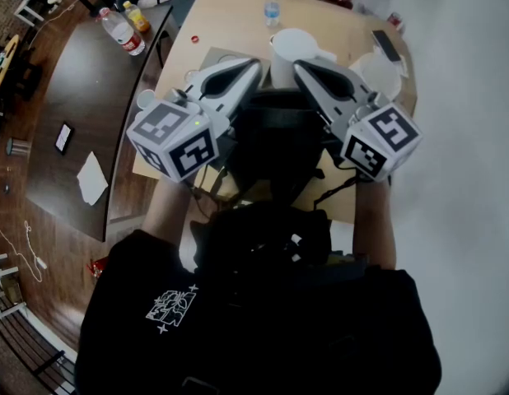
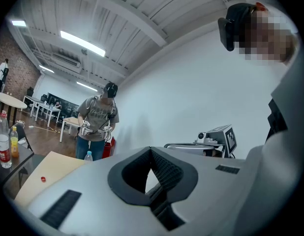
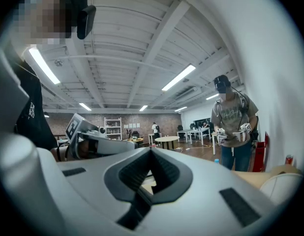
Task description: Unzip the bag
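Observation:
A black bag (image 1: pixel 279 134) rests on the light wooden table (image 1: pixel 230 15) right in front of me, between my two hands. My left gripper (image 1: pixel 254 64) is held over the bag's left side, jaws shut with nothing in them. My right gripper (image 1: pixel 298 66) hovers over the bag's right side, likewise shut and empty. Both point level, away from me, and touch nothing. In the left gripper view the closed jaws (image 2: pixel 151 150) face the room and the right gripper (image 2: pixel 218 139) shows beside them. The right gripper view shows its closed jaws (image 3: pixel 152 151) and the left gripper (image 3: pixel 93 139). Neither gripper view shows the bag.
A white jug (image 1: pixel 296 48), a water bottle (image 1: pixel 272 6), a red cap (image 1: pixel 195 39) and a phone (image 1: pixel 386 45) lie beyond the bag. A dark table (image 1: pixel 81 89) on the left bears bottles (image 1: pixel 123 31). Another person (image 2: pixel 98 122) stands past the table's far end.

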